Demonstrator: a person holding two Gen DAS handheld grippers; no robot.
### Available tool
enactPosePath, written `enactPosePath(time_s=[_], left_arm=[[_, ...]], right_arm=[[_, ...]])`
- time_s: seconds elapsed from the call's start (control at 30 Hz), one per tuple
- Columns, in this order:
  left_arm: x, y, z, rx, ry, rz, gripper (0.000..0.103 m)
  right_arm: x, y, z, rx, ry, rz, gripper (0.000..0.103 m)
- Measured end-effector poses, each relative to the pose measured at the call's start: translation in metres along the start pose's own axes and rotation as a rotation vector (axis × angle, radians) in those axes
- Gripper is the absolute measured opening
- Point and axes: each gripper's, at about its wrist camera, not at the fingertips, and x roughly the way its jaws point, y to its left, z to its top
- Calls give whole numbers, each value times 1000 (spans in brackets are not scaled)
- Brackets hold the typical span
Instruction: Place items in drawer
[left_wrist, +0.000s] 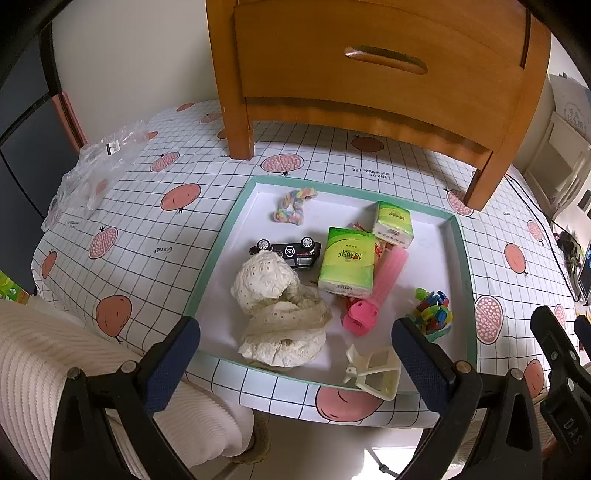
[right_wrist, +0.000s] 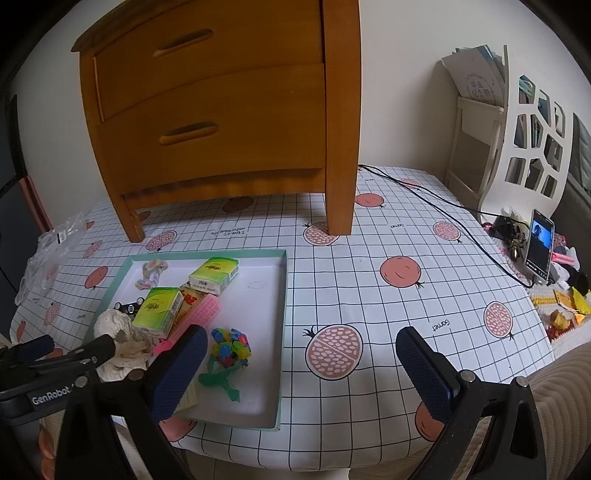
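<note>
A teal-rimmed white tray (left_wrist: 222, 240) (right_wrist: 282, 314) on the table holds a cream lace cloth (left_wrist: 280, 314), a black toy car (left_wrist: 286, 251), two green tissue packs (left_wrist: 347, 262) (right_wrist: 214, 275), a pink comb (left_wrist: 373, 295), a rainbow rope (left_wrist: 293, 206), coloured clips (right_wrist: 231, 349) and a white clip (left_wrist: 373, 369). Behind it stands a wooden nightstand (right_wrist: 221, 110) with both drawers closed, its lower handle (right_wrist: 188, 133) in sight. My left gripper (left_wrist: 295, 363) hovers open over the tray's near edge. My right gripper (right_wrist: 303, 354) is open and empty over the cloth beside the tray.
A crumpled clear plastic bag (left_wrist: 96, 166) lies at the table's left edge. A black cable (right_wrist: 424, 192) runs to a propped phone (right_wrist: 539, 247) on the right, with clutter beyond. A white shelf (right_wrist: 476, 147) stands by the wall. A person's knitted sleeve (left_wrist: 37, 350) shows nearby.
</note>
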Motion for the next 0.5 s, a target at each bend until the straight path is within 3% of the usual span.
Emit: enactPosePath(time_s=[0.5], left_arm=[[2, 1, 2, -5, 14, -12, 103]], right_arm=[[-1, -1, 2, 6, 9, 15, 103]])
